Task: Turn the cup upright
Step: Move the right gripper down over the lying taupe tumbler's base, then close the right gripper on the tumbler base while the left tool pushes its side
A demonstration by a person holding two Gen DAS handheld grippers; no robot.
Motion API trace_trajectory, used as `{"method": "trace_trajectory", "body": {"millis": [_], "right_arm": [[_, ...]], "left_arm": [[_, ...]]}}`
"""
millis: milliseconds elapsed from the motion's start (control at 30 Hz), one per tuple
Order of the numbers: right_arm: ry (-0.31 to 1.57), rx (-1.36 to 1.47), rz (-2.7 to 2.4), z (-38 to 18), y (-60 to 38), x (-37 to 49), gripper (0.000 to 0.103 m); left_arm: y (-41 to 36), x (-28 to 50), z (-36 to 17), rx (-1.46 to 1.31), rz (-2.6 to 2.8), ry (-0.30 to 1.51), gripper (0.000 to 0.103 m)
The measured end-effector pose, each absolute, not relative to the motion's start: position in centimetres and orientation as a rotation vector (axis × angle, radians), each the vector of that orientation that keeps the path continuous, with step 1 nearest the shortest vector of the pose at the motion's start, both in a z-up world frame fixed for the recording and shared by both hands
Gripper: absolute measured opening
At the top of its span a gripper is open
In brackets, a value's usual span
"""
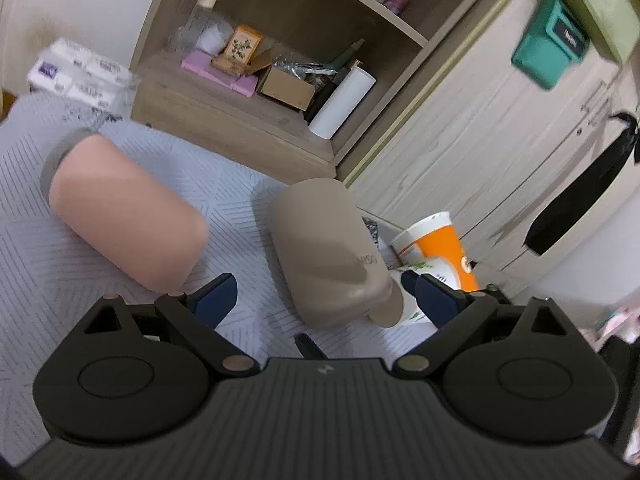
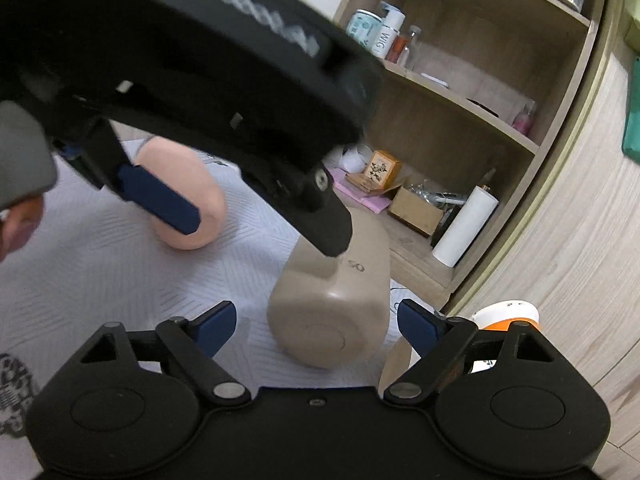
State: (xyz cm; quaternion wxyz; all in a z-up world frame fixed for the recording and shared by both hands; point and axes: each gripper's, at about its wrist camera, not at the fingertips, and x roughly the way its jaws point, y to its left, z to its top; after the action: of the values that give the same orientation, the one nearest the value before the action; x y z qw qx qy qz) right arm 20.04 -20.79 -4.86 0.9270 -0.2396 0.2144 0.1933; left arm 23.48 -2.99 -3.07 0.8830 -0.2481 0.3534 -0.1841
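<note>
Nothing flipped yet — the beige cup (image 2: 332, 300) lies on its side at my twelve o'clock, between the wide-open, empty fingers of my right gripper (image 2: 316, 326) and left gripper (image 1: 326, 300) — gripping and righting remain.

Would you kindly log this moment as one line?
beige cup: lying on side | pink cup: lying | left claw: open, over beige cup | right claw: open
</note>
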Motion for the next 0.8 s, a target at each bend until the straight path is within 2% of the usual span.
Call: {"method": "trace_trajectory", "body": {"millis": [333,433,800], "right_arm": [[0.436,-0.550,0.386,-5.7,-19.7,21.0,0.090],[0.455,-0.559,0.361,-6.0,-19.6,21.6,0.082],[0.488,-0.484,0.383,-5.0,-18.9,19.2,0.082]], "left_arm": [[-2.1,23.7,-3.2,-0.598,-0.385,0.756,0.094],[-1.9,23.7,-3.4,-0.615,-0.385,0.776,0.094],[-1.9,23.0,-4.5,-0.690,-0.434,0.834,0.094]]}}
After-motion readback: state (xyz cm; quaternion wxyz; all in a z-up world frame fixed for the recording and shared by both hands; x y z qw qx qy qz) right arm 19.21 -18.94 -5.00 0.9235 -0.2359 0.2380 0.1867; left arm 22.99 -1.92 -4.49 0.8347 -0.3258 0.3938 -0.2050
